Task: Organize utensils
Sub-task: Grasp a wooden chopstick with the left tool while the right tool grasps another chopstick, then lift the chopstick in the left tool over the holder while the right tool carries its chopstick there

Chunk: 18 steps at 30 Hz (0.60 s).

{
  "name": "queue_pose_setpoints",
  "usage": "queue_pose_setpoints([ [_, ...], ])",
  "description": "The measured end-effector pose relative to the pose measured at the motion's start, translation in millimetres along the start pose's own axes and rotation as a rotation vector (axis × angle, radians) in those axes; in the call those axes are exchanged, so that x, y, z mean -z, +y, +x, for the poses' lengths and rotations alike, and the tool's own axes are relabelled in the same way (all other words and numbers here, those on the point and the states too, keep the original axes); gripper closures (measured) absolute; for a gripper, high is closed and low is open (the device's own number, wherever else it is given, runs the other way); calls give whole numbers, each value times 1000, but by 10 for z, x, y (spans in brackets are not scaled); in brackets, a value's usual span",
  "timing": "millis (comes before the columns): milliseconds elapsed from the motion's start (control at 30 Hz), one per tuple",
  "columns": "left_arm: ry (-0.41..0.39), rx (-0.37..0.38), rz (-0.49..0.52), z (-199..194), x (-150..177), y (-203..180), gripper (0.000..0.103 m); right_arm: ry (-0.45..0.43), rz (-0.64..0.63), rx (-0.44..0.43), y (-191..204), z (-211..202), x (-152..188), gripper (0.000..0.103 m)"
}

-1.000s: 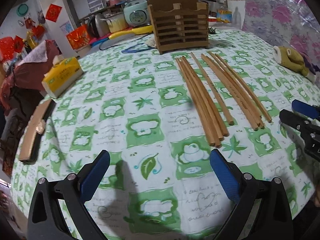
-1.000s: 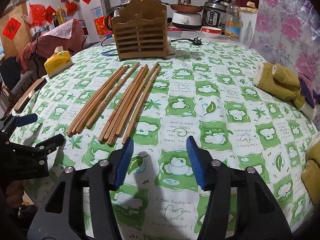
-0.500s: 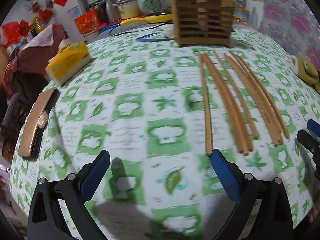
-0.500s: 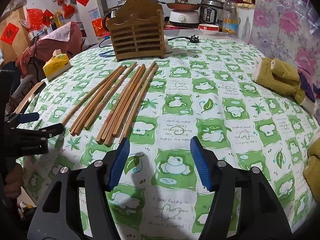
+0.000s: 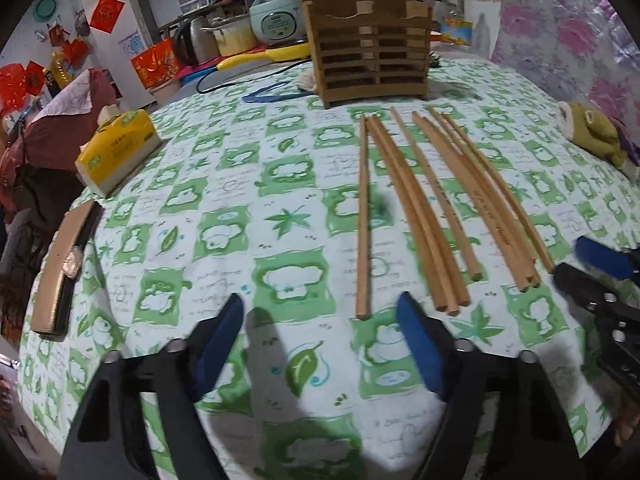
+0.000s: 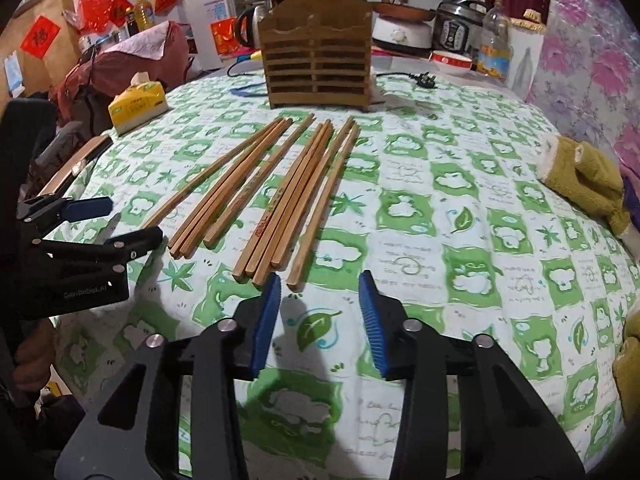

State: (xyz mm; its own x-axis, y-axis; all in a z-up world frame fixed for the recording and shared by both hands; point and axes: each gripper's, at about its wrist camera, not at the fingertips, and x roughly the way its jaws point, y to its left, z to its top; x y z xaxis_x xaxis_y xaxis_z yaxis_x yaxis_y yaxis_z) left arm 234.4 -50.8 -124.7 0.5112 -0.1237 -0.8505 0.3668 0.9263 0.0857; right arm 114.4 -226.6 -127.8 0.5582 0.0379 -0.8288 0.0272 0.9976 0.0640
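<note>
1. The left gripper (image 5: 320, 340) is open and holds nothing; it hangs low over the desk (image 5: 224, 216), near the close end of one chopstick (image 5: 363, 216) that lies apart from the others.
2. The right gripper (image 6: 320, 312) is also open and empty, with its blue pads just before the near ends of the chopsticks (image 6: 280, 200).
3. The chopsticks lie flat on the green and white cloth in loose groups, side by side, and their far ends point to the wooden holder (image 6: 318, 46).
4. The holder stands upright at the far side of the desk.
5. A yellow tissue pack (image 5: 118, 152) lies at the left, and a green plush toy (image 6: 584, 180) at the right edge.
</note>
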Motion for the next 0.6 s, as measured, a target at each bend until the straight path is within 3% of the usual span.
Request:
queue_pose_setpoints([
  [100, -12, 43, 15, -17, 0, -56, 55, 34, 15, -27, 13, 77, -27, 71],
  [167, -18, 77, 26, -23, 4, -93, 75, 42, 3, -16, 48, 107, -48, 73],
  [233, -21, 111, 29, -26, 8, -117, 91, 43, 0, -15, 67, 118, -61, 94],
  [267, -22, 122, 29, -29, 12, -127, 97, 45, 11, -27, 54, 119, -64, 95],
  [367, -18, 129, 17, -40, 2, -107, 97, 36, 51, -41, -34, 81, -66, 95],
  [600, -75, 123, -12, -309, -214, 39, 98, -111, 38, 23, -154, -345, -262, 96],
])
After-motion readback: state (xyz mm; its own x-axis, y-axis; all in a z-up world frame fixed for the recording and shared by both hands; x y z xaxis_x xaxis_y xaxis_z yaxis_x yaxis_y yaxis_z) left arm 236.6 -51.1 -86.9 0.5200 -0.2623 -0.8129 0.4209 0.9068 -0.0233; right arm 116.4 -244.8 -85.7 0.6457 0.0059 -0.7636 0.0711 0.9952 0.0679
